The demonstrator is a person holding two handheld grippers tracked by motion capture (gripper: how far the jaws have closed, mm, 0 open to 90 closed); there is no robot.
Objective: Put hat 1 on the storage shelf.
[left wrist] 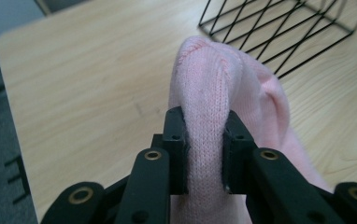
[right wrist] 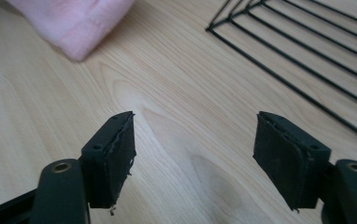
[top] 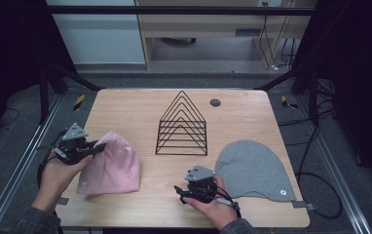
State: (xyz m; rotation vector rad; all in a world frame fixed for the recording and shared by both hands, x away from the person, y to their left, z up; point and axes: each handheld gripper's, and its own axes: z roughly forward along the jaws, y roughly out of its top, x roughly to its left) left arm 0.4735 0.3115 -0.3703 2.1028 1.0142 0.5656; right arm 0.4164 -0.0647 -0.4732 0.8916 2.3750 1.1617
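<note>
Held in the person's left hand, the left gripper (top: 95, 145) in the high view sits at the table's left edge with its black jaws at the crown of a pink knitted beanie (top: 112, 165), which lies flat on the light wooden table (top: 140, 109); a black wire triangular rack (top: 182, 127) stands at the middle, with bare wood behind it and between it and the pink hat. Near the front edge the right gripper (top: 180, 191) hovers just left of a grey knitted beanie (top: 252, 170) that reaches toward the table's right edge, with open tabletop between the two hats. Seen from the left gripper view, the jaws are clamped on a raised fold of the pink beanie (left wrist: 204, 93), the rack (left wrist: 279, 28) beyond it. Along the right gripper view, the jaws of the right gripper (right wrist: 193, 161) stand wide apart over bare wood, the pink beanie's (right wrist: 74, 23) brim corner and the rack's (right wrist: 307, 51) base wires ahead.
</note>
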